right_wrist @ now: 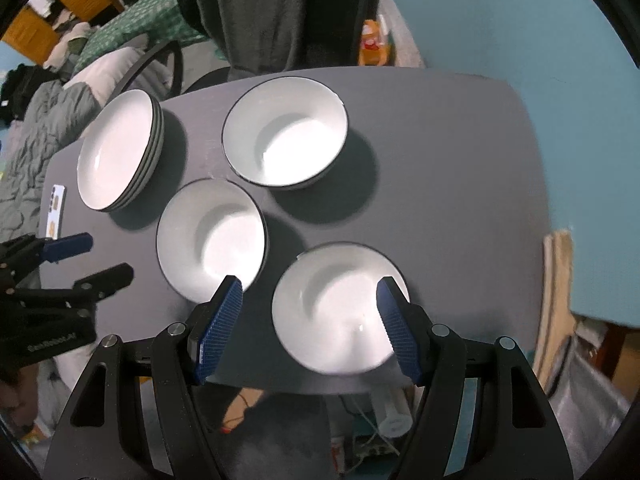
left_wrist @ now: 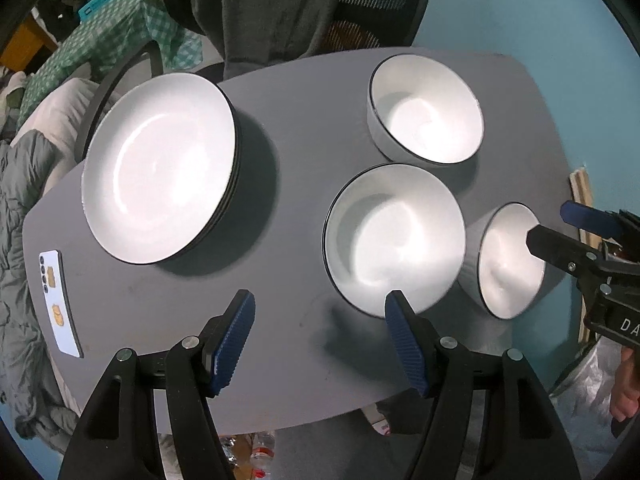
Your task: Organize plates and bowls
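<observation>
On the grey table (left_wrist: 304,128) a stack of white plates (left_wrist: 160,168) with dark rims sits at the left. Three white bowls lie to its right: a far bowl (left_wrist: 426,110), a middle bowl (left_wrist: 394,240) and a near bowl (left_wrist: 510,260). My left gripper (left_wrist: 320,300) hangs open over bare table, its right finger overlapping the middle bowl's near rim. In the right wrist view my right gripper (right_wrist: 309,285) is open above the near bowl (right_wrist: 340,308), most of which shows between its fingers. The middle bowl (right_wrist: 211,240), far bowl (right_wrist: 285,134) and plates (right_wrist: 120,156) lie beyond.
A white phone (left_wrist: 60,304) lies near the table's left edge. A chair draped with a grey garment (left_wrist: 280,12) stands behind the table. Bedding (left_wrist: 24,208) is at the left, a blue wall (left_wrist: 540,20) at the right. Each gripper shows in the other's view: the right gripper (left_wrist: 548,224), the left gripper (right_wrist: 110,255).
</observation>
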A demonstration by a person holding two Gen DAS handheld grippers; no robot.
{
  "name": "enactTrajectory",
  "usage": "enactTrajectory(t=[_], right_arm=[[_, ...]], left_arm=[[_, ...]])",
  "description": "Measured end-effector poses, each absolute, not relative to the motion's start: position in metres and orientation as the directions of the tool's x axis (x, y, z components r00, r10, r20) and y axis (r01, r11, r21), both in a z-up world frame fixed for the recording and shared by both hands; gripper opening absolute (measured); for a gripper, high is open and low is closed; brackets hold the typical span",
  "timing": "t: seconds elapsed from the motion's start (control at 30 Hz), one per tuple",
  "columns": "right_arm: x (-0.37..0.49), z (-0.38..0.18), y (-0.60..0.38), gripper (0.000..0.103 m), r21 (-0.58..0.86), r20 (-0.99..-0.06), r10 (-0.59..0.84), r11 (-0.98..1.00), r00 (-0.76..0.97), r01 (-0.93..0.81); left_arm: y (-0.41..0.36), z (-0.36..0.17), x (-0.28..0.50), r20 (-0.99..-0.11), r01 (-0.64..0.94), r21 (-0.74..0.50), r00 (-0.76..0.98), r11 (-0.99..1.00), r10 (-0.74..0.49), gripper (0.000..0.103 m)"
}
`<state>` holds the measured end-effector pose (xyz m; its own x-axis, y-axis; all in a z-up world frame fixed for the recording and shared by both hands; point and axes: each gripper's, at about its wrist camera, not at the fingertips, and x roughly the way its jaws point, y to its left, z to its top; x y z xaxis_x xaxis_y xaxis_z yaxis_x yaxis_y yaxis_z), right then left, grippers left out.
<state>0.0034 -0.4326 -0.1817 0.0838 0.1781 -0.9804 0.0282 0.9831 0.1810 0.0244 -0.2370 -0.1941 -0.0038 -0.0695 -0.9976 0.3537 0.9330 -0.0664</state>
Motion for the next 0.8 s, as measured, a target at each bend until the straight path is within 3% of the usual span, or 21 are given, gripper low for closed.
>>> enactTrajectory(t=[0.27, 0.6, 0.7, 0.8], right_arm=[[0.029, -0.218, -0.421, 0.069, 0.257, -0.966, 0.258, 0.966, 0.027, -0.041], [0.037, -0.248, -0.396, 0.067, 0.229, -0.973, 0.226, 0.963, -0.041, -0.144], [0.040, -0.251, -0.390, 0.061, 0.237, -0.971, 0.231, 0.959, -0.056, -0.156], [0.042, -0.254, -0.384, 0.048, 0.242, -0.970, 0.234, 0.957, -0.070, -0.158]], left_arm=[[-0.239, -0.227, 0.035, -0.998, 0.292, -0.065, -0.043, 0.954, -0.055, 0.070], [-0.233, -0.257, 0.043, -0.996, 0.241, -0.069, -0.071, 0.968, -0.053, 0.070], [-0.232, -0.260, 0.044, -0.995, 0.223, -0.083, -0.077, 0.971, -0.067, 0.069], [-0.228, -0.263, 0.045, -0.994, 0.222, -0.088, -0.082, 0.971, -0.071, 0.058]])
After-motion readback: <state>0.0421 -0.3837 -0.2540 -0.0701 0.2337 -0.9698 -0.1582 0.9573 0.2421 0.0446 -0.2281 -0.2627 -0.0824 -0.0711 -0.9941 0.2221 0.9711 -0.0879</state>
